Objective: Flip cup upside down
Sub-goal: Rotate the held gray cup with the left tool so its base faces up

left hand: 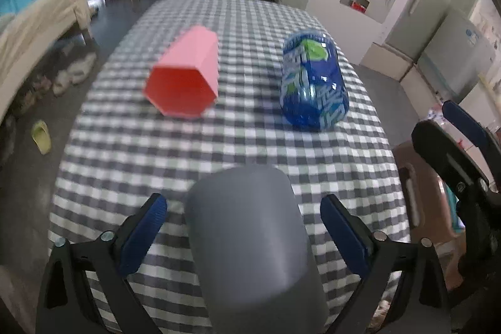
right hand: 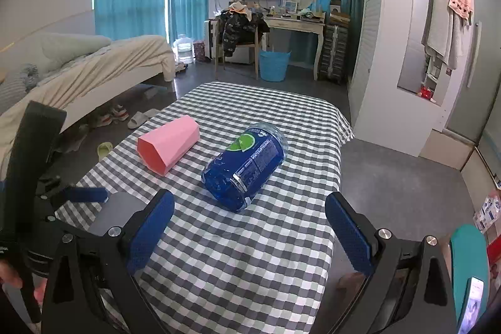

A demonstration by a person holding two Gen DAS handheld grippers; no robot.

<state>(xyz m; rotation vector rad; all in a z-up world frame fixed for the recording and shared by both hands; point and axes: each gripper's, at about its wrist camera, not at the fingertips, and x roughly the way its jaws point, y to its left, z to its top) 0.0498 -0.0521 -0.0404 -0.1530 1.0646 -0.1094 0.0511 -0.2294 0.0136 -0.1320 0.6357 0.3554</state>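
Note:
A grey cup [left hand: 250, 240] lies on its side on the checked tablecloth [left hand: 238, 143], between the fingers of my left gripper [left hand: 244, 221]. The jaws are open, with a gap on each side of the cup. A sliver of the grey cup [right hand: 116, 215] shows at the left of the right wrist view. A pink hexagonal cup [left hand: 184, 77] lies on its side farther back, mouth toward me; it also shows in the right wrist view [right hand: 169, 143]. My right gripper [right hand: 250, 224] is open and empty above the near table edge, right of the left gripper.
A blue transparent bottle [left hand: 313, 83] lies on its side at the right of the table, also in the right wrist view [right hand: 247, 168]. A bed [right hand: 78, 74] stands to the left, with shoes and slippers on the floor. A desk, chair and blue basket [right hand: 273, 64] stand beyond.

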